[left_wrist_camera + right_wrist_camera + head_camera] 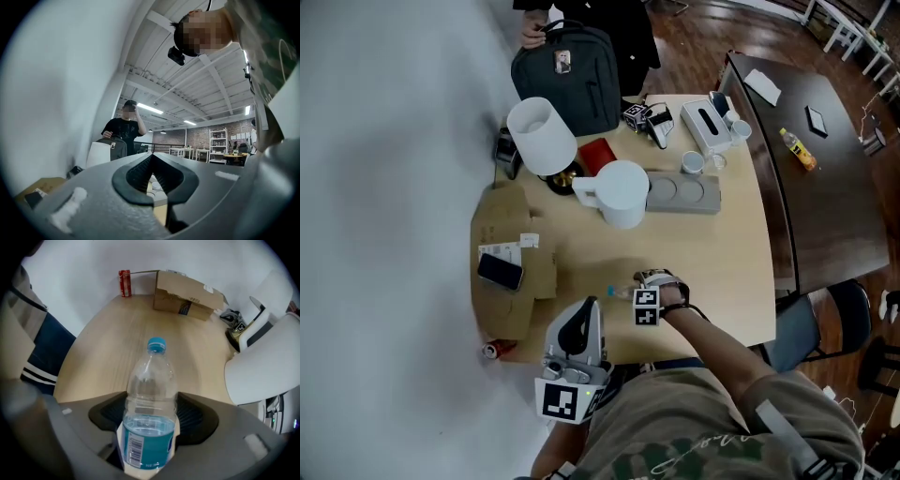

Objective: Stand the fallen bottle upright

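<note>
A clear plastic bottle (150, 404) with a blue cap and a blue label lies on its side on the wooden table (108, 348), its cap pointing away from the camera. My right gripper (151, 414) points steeply down over it, and its dark pads touch the bottle's body on both sides. In the head view the bottle (622, 292) shows just left of my right gripper (637, 287), near the table's front edge. My left gripper (584, 309) hovers at the front left, level, with its fingertips together and nothing between them (151, 157).
A white jug (622, 192), a white cylinder (542, 136), a dark backpack (567, 80), a grey tray (682, 195) and a tissue box (708, 127) stand farther back. A cardboard box (514, 239) with a phone and a red can (492, 350) sit left. A person stands behind the backpack.
</note>
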Demonstrator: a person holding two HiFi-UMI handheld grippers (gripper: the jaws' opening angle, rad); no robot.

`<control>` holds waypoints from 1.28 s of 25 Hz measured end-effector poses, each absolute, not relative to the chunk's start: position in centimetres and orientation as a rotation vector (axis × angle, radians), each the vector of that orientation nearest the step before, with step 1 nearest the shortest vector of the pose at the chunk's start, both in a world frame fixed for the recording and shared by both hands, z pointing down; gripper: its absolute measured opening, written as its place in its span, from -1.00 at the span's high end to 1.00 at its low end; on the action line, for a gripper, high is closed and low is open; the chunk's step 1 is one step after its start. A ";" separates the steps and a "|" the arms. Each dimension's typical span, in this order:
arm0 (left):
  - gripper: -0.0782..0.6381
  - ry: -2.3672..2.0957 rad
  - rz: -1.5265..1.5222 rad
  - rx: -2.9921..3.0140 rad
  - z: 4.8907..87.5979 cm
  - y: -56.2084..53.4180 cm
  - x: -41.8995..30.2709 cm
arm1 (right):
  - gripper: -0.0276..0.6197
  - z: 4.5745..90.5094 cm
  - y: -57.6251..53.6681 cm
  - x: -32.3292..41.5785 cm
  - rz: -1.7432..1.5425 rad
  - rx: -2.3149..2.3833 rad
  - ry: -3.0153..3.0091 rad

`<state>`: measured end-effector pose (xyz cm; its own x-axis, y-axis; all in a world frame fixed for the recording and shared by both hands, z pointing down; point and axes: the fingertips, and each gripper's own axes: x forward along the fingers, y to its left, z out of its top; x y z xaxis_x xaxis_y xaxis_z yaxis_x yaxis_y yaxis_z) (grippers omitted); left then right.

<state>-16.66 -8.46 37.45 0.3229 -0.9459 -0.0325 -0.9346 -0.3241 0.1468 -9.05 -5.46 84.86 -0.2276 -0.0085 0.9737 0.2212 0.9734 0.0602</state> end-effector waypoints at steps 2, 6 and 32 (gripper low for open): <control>0.77 -1.770 -0.159 2.468 37.5 -8.3 -16.6 | -0.06 82.3 -6.4 -9.4 -0.184 -0.062 -1.968; 0.77 -1.756 -0.127 2.525 36.7 -8.3 -15.8 | -0.06 67.8 -11.0 -9.2 -0.098 0.387 -2.711; 0.77 -1.626 -0.064 2.576 37.3 -6.7 -12.1 | -0.38 62.7 -10.4 -1.3 0.122 0.807 -2.991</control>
<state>-12.09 -6.69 37.27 0.4307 -0.9024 0.0145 -0.8984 -0.4271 0.1020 -1.31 -10.38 62.72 -0.8636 -0.5006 0.0599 -0.5038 0.8614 -0.0653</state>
